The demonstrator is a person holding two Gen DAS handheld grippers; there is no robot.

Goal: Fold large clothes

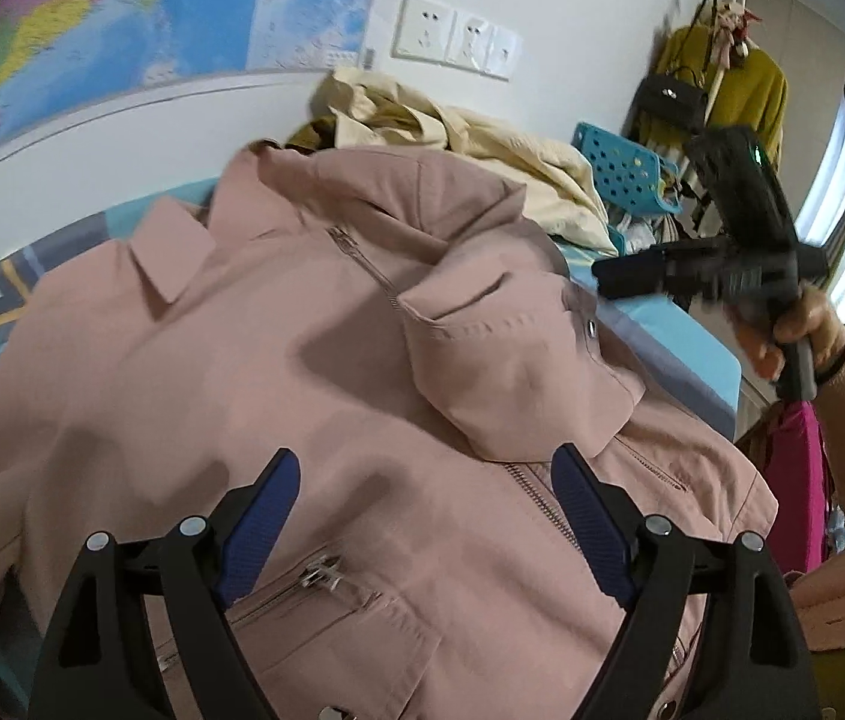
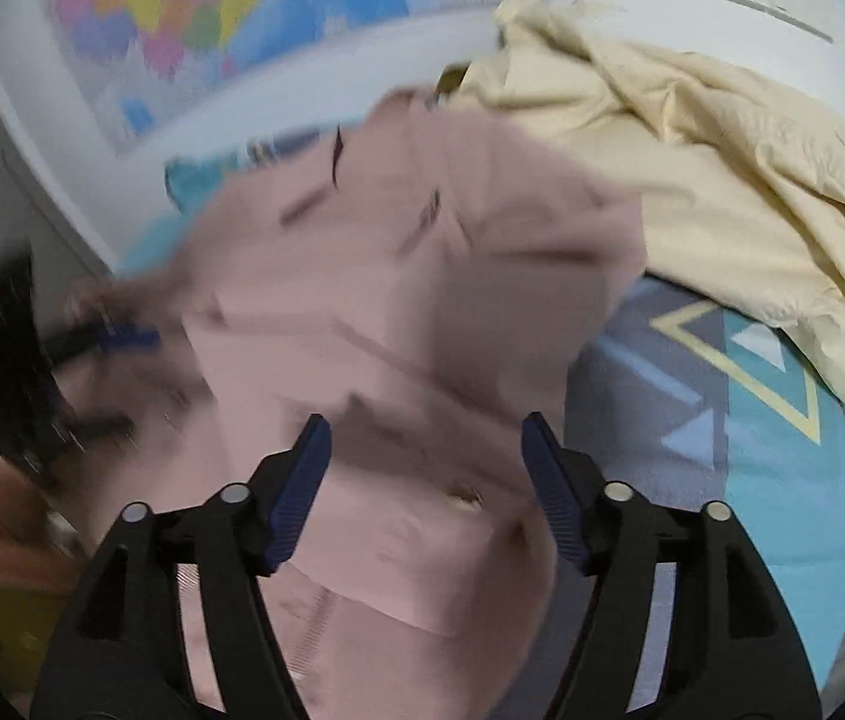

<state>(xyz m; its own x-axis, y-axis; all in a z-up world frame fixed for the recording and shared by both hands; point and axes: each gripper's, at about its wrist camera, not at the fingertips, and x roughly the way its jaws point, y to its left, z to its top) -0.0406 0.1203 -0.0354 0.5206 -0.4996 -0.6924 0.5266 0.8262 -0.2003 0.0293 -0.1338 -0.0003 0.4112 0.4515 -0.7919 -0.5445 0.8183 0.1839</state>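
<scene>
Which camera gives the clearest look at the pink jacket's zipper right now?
The left wrist view: the pink jacket is sharp there, its zipper running visibly down the front. The right wrist view shows the jacket motion-blurred, zipper indistinct.

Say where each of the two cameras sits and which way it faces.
Left wrist: rides the left gripper, angled down over the pink jacket; shows its open fingers and, at right, a hand holding the right gripper.
Right wrist: rides the right gripper, angled down at the blurred jacket; shows its open fingers.
Shared: jacket, cream garment, wall map, patterned bed cover.
</scene>
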